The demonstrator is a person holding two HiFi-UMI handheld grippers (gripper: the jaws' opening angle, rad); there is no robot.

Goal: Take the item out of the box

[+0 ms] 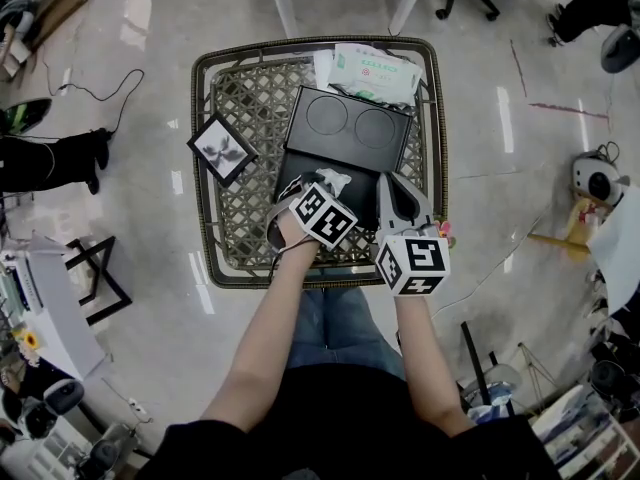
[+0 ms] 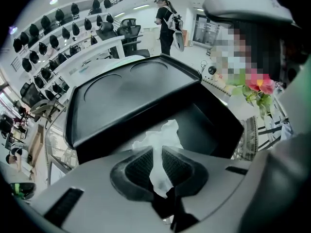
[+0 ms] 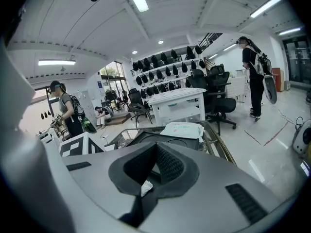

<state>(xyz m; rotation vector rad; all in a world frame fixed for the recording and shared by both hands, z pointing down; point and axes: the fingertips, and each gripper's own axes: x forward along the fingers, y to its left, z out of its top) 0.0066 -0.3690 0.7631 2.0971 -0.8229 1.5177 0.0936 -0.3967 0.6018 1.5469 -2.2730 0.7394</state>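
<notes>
Closest to us, our two bare forearms reach forward side by side over the near rim of the wicker desk [image 1: 205, 168]. The left gripper [image 2: 158, 152] has its jaws clenched on a crumpled white tissue [image 2: 164, 130], which sticks up between them. The right gripper [image 3: 154, 154] sits just beside it on the right, tilted up toward the room, with its jaws pressed together and nothing that we can see between them. Just past the left jaws lies the open black box [image 2: 214, 130], its lid [image 1: 345, 133] folded back and away from us. The tissue hangs over the front part of the box, so we judge the pick as made and the lift as partly done. What remains is to carry the tissue clear of the box. Farther off on the desk lie a small framed picture [image 1: 222, 148] and a white packet [image 1: 370, 68].
</notes>
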